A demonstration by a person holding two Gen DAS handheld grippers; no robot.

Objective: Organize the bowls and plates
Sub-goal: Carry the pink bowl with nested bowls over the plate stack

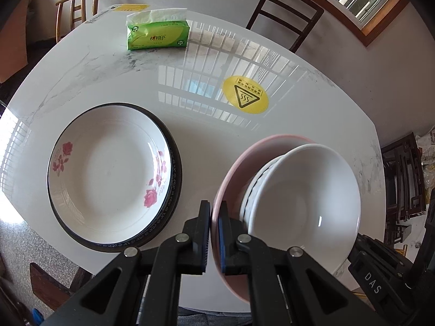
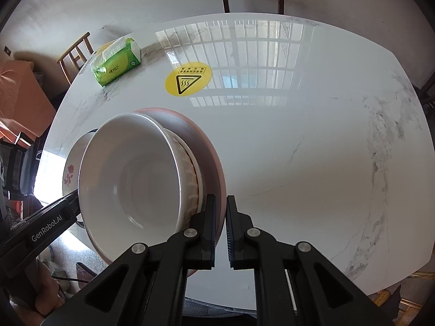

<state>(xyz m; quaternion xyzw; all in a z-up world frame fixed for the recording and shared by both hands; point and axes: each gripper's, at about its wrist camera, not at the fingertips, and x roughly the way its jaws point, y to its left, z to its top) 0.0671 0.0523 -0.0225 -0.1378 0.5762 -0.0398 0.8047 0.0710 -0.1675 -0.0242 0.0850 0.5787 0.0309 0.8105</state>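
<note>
Left gripper (image 1: 214, 217): jaws nearly together, pinching the near-left rim of the pink plate (image 1: 231, 174). Right gripper (image 2: 221, 212): jaws narrow, clamped on the opposite rim of the same pink plate (image 2: 209, 146). The plate is held between the two grippers, clear of the table (image 1: 108, 81), and appears tilted in both wrist views.

On the pink plate sits a stack: a ribbed white bowl (image 1: 254, 190) at the bottom, with a plain white bowl (image 1: 307, 193) nested in it. In the right wrist view the plain white bowl (image 2: 130, 174) fills the left centre and the ribbed white bowl (image 2: 190, 174) shows as a band under its rim.

Left of the held stack, resting on the table: a rose-patterned plate (image 1: 108, 168) lying inside a black-rimmed plate (image 1: 175, 179). From the right wrist only a sliver of the rose-patterned plate (image 2: 69, 174) shows behind the bowls.

Farther back on the table (image 2: 299, 149): a round yellow warning sticker (image 1: 245, 95) near the middle, and a green tissue pack (image 1: 157, 34) near the far edge. Both are well apart from the dishes. A dark wooden chair (image 1: 285, 16) stands beyond the far edge, and a lighter wooden chair (image 1: 77, 8) beyond the far left edge.
</note>
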